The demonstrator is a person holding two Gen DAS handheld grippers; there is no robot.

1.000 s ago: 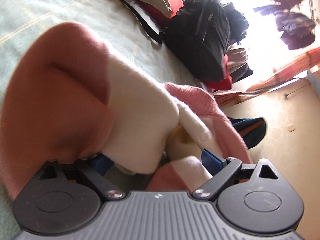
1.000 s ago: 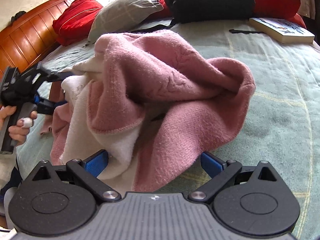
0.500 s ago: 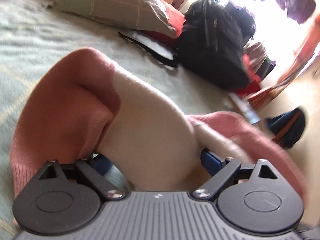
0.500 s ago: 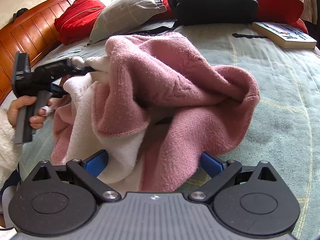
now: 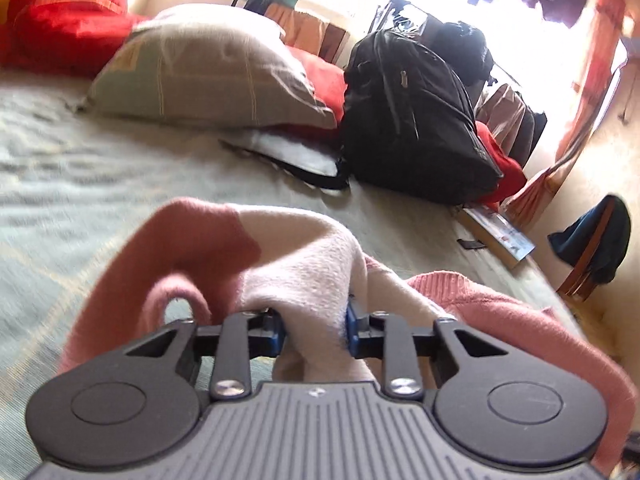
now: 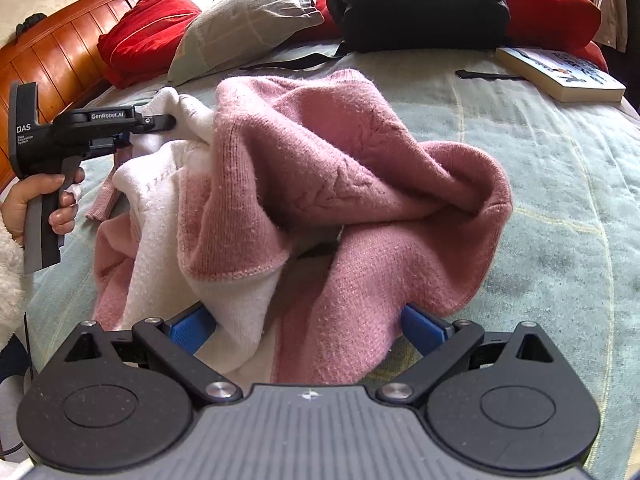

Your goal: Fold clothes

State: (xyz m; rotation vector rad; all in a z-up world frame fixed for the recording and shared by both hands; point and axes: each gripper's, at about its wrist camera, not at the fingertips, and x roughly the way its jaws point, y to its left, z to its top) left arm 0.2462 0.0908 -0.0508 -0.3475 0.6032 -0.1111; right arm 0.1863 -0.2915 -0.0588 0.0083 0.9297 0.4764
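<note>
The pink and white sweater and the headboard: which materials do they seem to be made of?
Sweater: probably soft wool or acrylic knit; visible stitches and fuzzy, matte surface. Headboard: seemingly varnished wood; reddish planks with a glossy shine.

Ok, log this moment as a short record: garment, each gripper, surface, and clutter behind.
garment: pink and white sweater, crumpled in a heap, not folded
left gripper: just closed on a white fold of the sweater, lifting it
right gripper: open, low at the near edge of the sweater, cloth between the jaws, not pinched
surface: green bedspread
clutter behind: grey pillow, black backpack, book, red cushions
</note>
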